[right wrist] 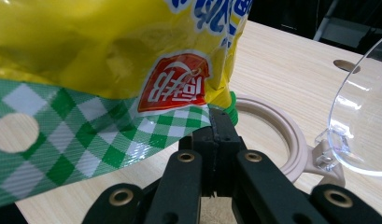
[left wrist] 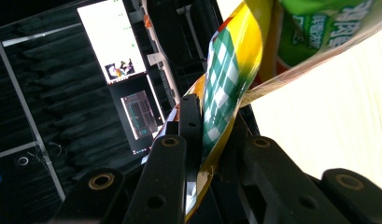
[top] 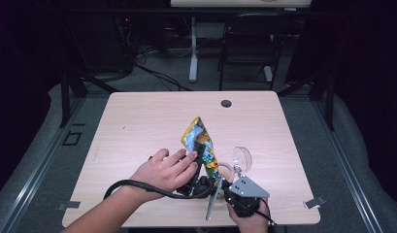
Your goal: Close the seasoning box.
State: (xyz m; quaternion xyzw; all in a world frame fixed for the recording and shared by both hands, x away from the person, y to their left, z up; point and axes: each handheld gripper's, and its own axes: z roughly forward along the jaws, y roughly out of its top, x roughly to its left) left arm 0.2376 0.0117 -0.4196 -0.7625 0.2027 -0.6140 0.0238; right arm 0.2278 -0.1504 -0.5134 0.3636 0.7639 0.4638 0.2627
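Observation:
A yellow snack bag (top: 200,138) with a green checked seal strip stands tilted over the middle of the table, held from both sides. In the left gripper view my left gripper (left wrist: 208,140) is shut on the bag's checked edge (left wrist: 223,88), which runs up between the jaws. A hand covers most of my left gripper (top: 201,156) in the high view. My right gripper (right wrist: 220,123) is shut on the corner of the checked strip (right wrist: 81,140), just under the red logo. It sits near the table's front edge (top: 219,178), with the grey plate on top.
A round beige container rim (right wrist: 291,135) with a clear hinged lid (right wrist: 361,116) standing open lies just right of the bag, also seen as the lid (top: 242,156) from above. The wooden table (top: 147,116) has a cable hole (top: 226,103) at the back. A chair (top: 249,43) stands beyond it.

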